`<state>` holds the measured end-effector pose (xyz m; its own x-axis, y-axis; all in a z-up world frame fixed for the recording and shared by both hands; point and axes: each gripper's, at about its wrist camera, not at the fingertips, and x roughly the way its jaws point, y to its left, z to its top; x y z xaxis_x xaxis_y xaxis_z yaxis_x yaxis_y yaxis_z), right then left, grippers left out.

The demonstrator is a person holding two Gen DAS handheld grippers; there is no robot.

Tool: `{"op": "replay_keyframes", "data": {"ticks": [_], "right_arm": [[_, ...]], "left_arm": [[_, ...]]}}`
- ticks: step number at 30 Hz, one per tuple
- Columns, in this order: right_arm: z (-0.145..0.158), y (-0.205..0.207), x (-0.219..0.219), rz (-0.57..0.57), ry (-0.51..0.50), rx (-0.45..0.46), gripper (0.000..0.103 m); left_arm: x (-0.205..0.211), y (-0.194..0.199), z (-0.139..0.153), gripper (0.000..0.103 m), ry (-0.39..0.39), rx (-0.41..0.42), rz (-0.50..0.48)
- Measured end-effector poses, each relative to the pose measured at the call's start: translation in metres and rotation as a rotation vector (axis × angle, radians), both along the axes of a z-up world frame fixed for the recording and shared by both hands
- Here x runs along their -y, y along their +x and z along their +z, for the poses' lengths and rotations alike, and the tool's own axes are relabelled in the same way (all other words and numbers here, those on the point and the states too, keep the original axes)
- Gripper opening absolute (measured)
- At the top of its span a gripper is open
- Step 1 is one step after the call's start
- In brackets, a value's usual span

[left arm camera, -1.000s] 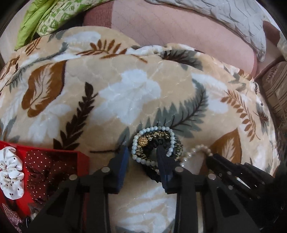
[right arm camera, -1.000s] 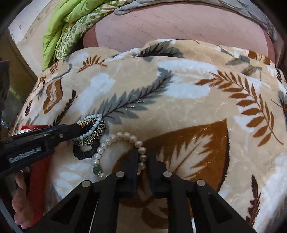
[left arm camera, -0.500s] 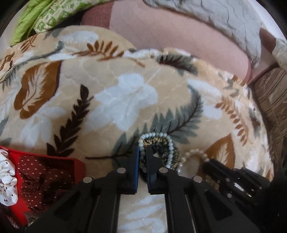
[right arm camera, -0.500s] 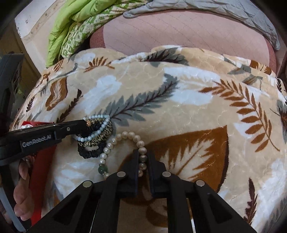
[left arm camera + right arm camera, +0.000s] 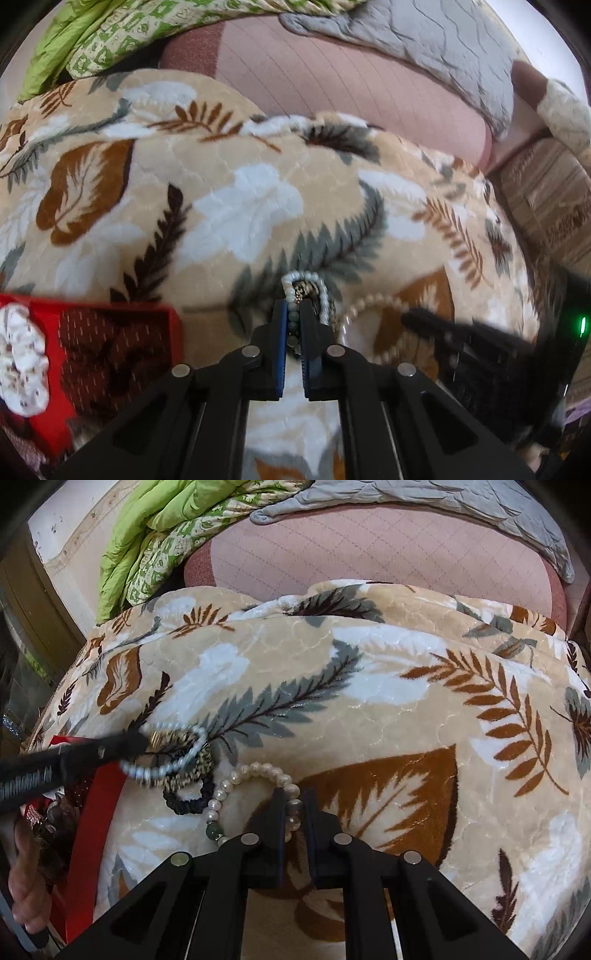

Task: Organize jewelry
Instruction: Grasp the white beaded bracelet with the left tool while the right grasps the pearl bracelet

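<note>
While left gripper (image 5: 292, 314) pinches small bracelet (image 5: 320, 295), right gripper (image 5: 294, 805) clamps pearl bracelet (image 5: 255, 770)

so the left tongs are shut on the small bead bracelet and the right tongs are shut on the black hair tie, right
Not quite. The left tongs are shut on the small bead bracelet, but the right tongs are shut on the big pearl bracelet, not the black hair tie, which lies untouched on the blanket. The right wrist view shows it.

Plush leaf-print blanket (image 5: 369, 709) with a soft sheen lies ahead of both matt black plastic grippers. Glossy pearl beads (image 5: 258, 771) sit between the right fingers; beyond them, quilted pink cloth (image 5: 369, 550).
</note>
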<state>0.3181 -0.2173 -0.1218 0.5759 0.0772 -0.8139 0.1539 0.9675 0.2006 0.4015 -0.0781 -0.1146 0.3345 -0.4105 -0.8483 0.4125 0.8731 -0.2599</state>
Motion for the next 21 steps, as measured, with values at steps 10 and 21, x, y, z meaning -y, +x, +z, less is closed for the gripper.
{"op": "replay_keyframes", "data": {"ticks": [10,21], "right_arm": [[0.015,-0.02,0.017,-0.005,0.021,-0.026,0.01],[-0.001,-0.017,0.028,0.006,0.067,-0.054,0.018]], "left_arm": [[-0.003,-0.058,-0.01,0.008,0.072,-0.063,-0.029],[0.002,-0.056,-0.004,0.027,0.141,0.061,-0.067]]}}
